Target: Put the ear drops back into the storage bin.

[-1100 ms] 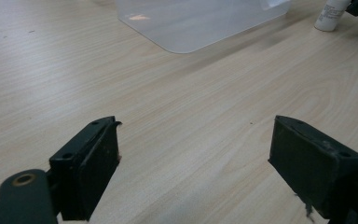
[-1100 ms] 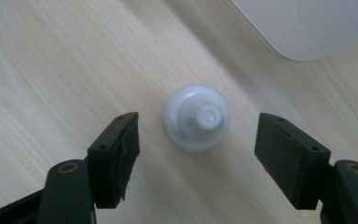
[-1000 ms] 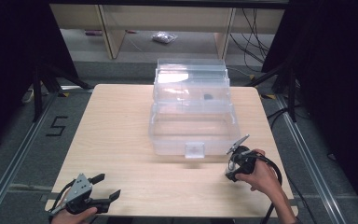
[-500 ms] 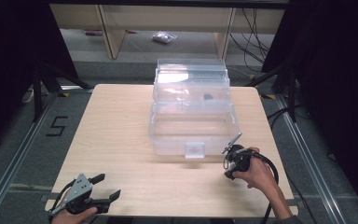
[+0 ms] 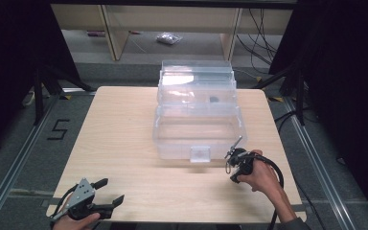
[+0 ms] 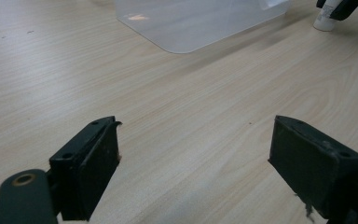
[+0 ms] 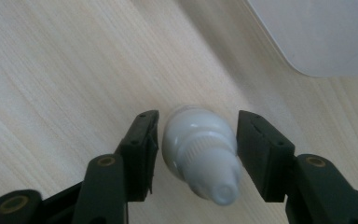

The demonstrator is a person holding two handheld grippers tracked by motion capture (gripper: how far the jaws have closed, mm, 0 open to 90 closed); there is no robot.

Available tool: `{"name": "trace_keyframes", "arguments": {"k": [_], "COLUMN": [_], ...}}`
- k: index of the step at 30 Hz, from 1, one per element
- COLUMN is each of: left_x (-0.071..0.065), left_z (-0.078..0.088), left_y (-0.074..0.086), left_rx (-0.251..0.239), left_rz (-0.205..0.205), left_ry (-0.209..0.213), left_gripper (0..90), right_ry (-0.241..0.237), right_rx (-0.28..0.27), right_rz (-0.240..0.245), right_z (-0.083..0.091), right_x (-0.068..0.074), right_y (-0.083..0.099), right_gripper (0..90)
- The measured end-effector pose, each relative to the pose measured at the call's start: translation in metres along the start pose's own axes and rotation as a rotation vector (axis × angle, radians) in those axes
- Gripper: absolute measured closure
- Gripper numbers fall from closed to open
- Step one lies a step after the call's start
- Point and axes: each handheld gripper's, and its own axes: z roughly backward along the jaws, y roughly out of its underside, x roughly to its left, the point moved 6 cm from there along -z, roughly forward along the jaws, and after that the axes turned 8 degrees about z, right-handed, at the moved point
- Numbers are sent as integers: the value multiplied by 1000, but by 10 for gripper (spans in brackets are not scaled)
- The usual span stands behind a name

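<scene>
A small white squeeze bottle [image 7: 200,154] stands on the table with its cap toward the camera in the right gripper view. My right gripper [image 7: 198,119] straddles it and its jaws have just been closing. The pads sit very close on both sides, with a thin gap left on the right. From above, the right gripper [image 5: 232,160] points down beside the front right corner of the clear plastic box [image 5: 199,115]. My left gripper [image 5: 111,189] rests open at the table's near left edge, with only bare wood between its jaws [image 6: 196,130].
The clear box, its lid raised, stands at mid-table, and a corner of it shows close by in both gripper views [image 6: 191,23] [image 7: 326,32]. The light wood table [image 5: 124,134] has dark floor around it and shelving behind. A black cable trails from the right gripper.
The right gripper has tipped down and edged left toward the box's front corner, and its jaws have narrowed. The left gripper has stayed put.
</scene>
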Motion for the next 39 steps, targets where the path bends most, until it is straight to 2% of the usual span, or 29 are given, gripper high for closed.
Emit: {"name": "trace_keyframes", "arguments": {"k": [1,2,3,6,7,9,11,12,13,14,15,16,17,19,20,21,23,25,26,27,28,29,30,31,34,35,37,38,39], "left_x": [0,0,0,0,0,0,0,0,0,0,0,0,0,0,0,0,0,0,0,0,0,0,0,0,0,0,0,0,0], "left_z": [1,1,1,1,0,0,1,1,0,0,0,0,0,1,1,1,1,1,1,1,1,0,0,0,1,1,0,0,0], "left_y": [0,0,0,0,0,0,0,0,0,0,0,0,0,0,0,0,0,1,1,0,0,1,1,0,0,0,1,1,1], "left_rx": [10,9,10,11,8,8,11,11,9,9,9,9,9,12,12,12,13,13,13,13,13,11,12,9,12,12,10,10,11], "left_rz": [-1,-1,-1,-2,-1,-2,-2,-2,-2,-2,-2,-2,-2,-3,-4,-4,-4,-3,-4,-4,-3,-2,-3,-3,-3,-3,-2,-2,-3], "left_ry": [7,5,6,-2,5,6,-1,0,6,8,7,8,8,1,1,1,2,1,1,1,1,4,9,7,-1,-1,8,7,7], "left_gripper": [150,151,151,151,151,151,151,151,151,151,151,151,151,152,152,153,153,154,154,154,154,154,154,154,154,154,154,154,154], "right_ry": [0,-19,-10,-8,-9,-11,-15,-25,-22,-25,-27,-30,-32,-38,-34,-36,-37,-35,-30,-34,-39,-30,-31,-40,-41,-45,-47,-46,-48], "right_rx": [0,3,23,24,29,30,29,54,47,31,34,46,63,68,55,64,73,66,62,37,57,38,32,36,15,20,23,29,12], "right_rz": [0,7,-33,-8,-15,13,-4,-3,21,6,15,-13,-16,0,-8,1,-9,-9,14,19,-22,16,-2,14,5,39,6,5,21], "right_z": [0,-1,-1,-1,-1,-2,-3,-1,-2,-3,-3,-2,-1,-1,-2,-1,-1,0,2,3,7,8,9,11,15,17,21,22,24], "right_x": [0,0,3,2,2,0,1,2,-1,0,0,2,3,3,4,3,3,3,0,0,3,0,1,0,2,-1,3,3,1], "right_y": [0,1,1,1,1,1,0,-1,0,-2,-2,-3,-3,-3,-3,-3,-3,-3,-2,-3,-2,-3,-3,-3,-3,-3,-2,-3,-3], "right_gripper": [511,514,526,539,545,549,560,565,568,576,588,590,591,599,600,600,601,601,601,601,601,601,601,601,601,601,601,601,601]}}
